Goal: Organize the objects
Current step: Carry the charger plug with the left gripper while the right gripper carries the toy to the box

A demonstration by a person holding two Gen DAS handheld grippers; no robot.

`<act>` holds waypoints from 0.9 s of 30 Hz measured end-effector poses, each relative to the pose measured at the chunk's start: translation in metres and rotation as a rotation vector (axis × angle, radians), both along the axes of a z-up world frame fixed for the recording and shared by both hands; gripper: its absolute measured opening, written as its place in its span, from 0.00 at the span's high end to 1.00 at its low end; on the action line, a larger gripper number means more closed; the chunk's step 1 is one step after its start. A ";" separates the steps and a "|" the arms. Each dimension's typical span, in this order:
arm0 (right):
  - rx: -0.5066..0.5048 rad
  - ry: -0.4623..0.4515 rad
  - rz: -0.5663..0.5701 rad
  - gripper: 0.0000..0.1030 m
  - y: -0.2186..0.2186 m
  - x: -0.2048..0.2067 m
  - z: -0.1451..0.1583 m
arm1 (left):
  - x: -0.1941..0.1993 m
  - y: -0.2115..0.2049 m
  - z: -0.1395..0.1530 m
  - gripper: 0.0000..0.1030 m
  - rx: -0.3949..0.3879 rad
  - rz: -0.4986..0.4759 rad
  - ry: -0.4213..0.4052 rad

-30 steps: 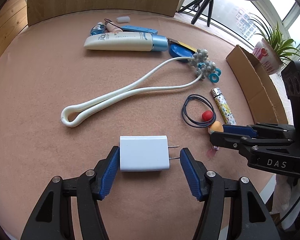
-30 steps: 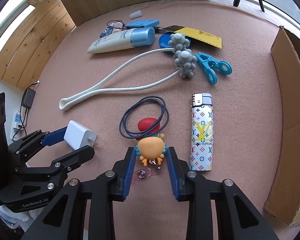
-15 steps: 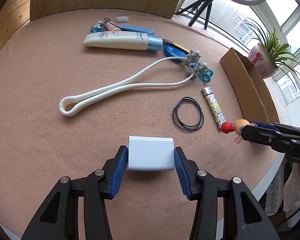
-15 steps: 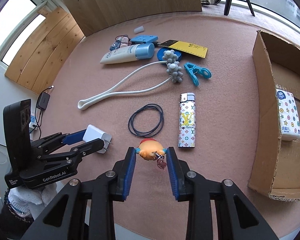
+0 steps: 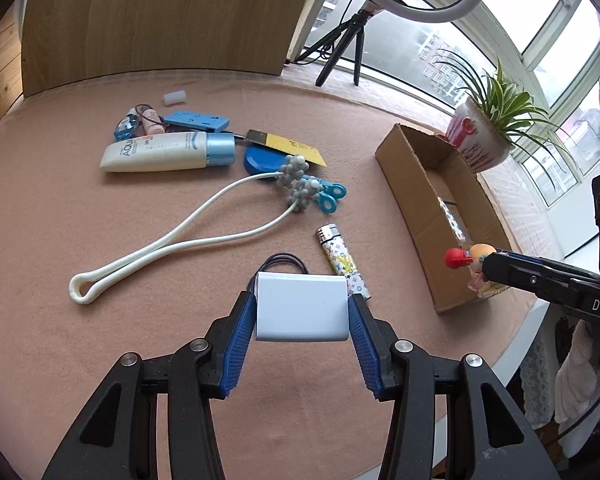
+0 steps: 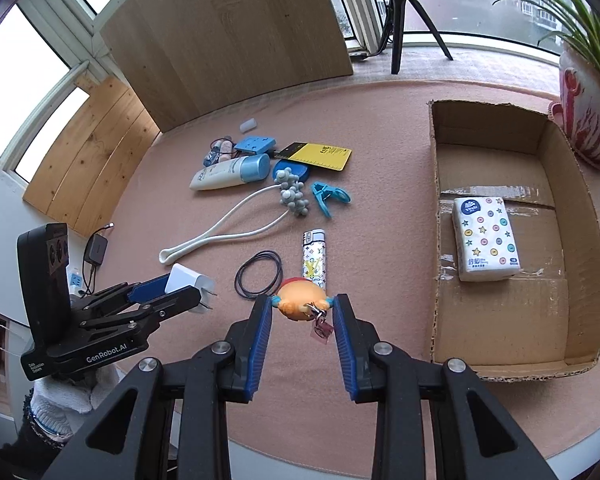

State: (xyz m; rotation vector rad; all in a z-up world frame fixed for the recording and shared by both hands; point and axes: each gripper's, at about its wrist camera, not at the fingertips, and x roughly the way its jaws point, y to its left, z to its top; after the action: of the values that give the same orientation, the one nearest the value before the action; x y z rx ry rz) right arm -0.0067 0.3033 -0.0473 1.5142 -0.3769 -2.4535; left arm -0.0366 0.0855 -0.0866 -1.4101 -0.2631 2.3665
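The left claw (image 5: pixel 302 312) is pinching a white charger (image 5: pixel 302 307) by its two flat sides, up in the air above the pink counter (image 5: pixel 60 220). The charger looks like a small hard block, light and smooth. Smooth plastic can slip, so the flat sides are the best place to squeeze it. Its two thin metal prongs (image 6: pixel 209 295) stick out at one end, as the right wrist view shows. They could bend or snag, so it is better not to grab there.

The right claw (image 6: pixel 302 309) is pinching a little orange toy (image 6: pixel 300 302) with a red cap. The blue pads (image 6: pixel 260 328) press on its two sides. The toy looks light and maybe a bit squishy, like rubber. A small metal ring and a pink tag (image 6: pixel 320 326) hang loose under it and can swing. The round body is the best part to hold, not the ring, which would let the toy dangle and spin.

The cardboard box (image 6: pixel 580 364) sits on the right side of the counter, open on top. A pack of tissues (image 6: pixel 485 240) lies inside it already. I think both held things are meant to go in there next. The box walls are thin and soft, so a bump could push the box along.

A lighter (image 6: pixel 314 256), a black loop (image 6: pixel 259 274), a white cord (image 6: pixel 220 232), a blue clip (image 6: pixel 330 197) and a cream tube (image 6: pixel 230 172) are on the counter.
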 end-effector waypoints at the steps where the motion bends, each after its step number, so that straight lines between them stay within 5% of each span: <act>1: 0.006 0.006 -0.012 0.72 0.007 0.002 0.002 | -0.002 0.009 0.002 0.51 0.003 -0.013 0.006; 16: 0.038 0.048 -0.233 0.72 0.122 0.030 0.007 | -0.020 0.163 0.023 0.51 0.015 -0.250 0.077; 27: -0.007 0.008 -0.308 0.72 0.170 0.019 -0.017 | -0.031 0.221 0.001 0.51 -0.005 -0.314 0.049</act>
State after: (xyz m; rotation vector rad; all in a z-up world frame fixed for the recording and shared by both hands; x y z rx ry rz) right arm 0.0119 0.4738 -0.0646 1.5427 -0.6611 -2.6813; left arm -0.0674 0.3060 -0.0852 -1.2876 -0.0196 2.1404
